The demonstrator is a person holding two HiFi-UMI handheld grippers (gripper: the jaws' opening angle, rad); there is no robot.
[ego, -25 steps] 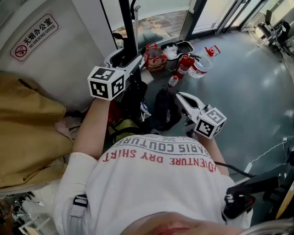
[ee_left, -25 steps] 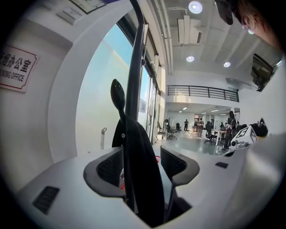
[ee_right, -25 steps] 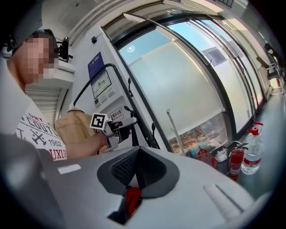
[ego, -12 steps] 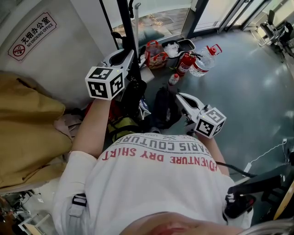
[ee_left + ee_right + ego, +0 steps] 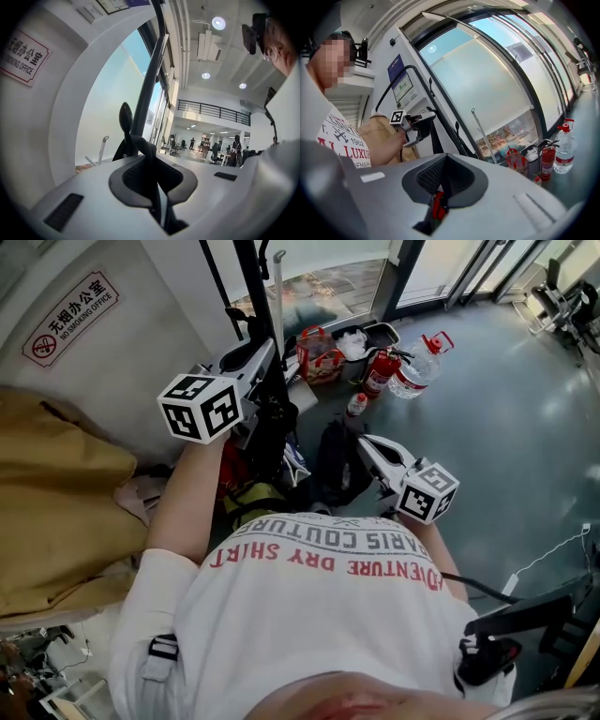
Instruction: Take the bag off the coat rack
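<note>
A black coat rack pole [image 5: 251,296] rises beside the curved white wall. A black bag [image 5: 272,437] hangs from it, with its strap [image 5: 146,154] looped over a hook [image 5: 124,117]. My left gripper [image 5: 261,354] is raised to the pole. Its jaws are closing, and the pads press on the strap that runs between them. In the right gripper view, the left gripper [image 5: 423,123] sits against the pole [image 5: 449,123]. My right gripper [image 5: 367,444] hangs lower at the right, away from the rack. Its jaws are together with nothing held.
A tan coat [image 5: 56,493] hangs at the left under a no-smoking sign [image 5: 71,313]. On the floor past the rack stand a fire extinguisher [image 5: 377,371], a large water bottle [image 5: 418,366], a red-patterned bag [image 5: 319,356] and a dark backpack [image 5: 337,460]. Glass doors lie beyond.
The left gripper has shifted up and to the left by the pole, and its jaws have closed onto the bag strap. The right gripper has barely moved.
</note>
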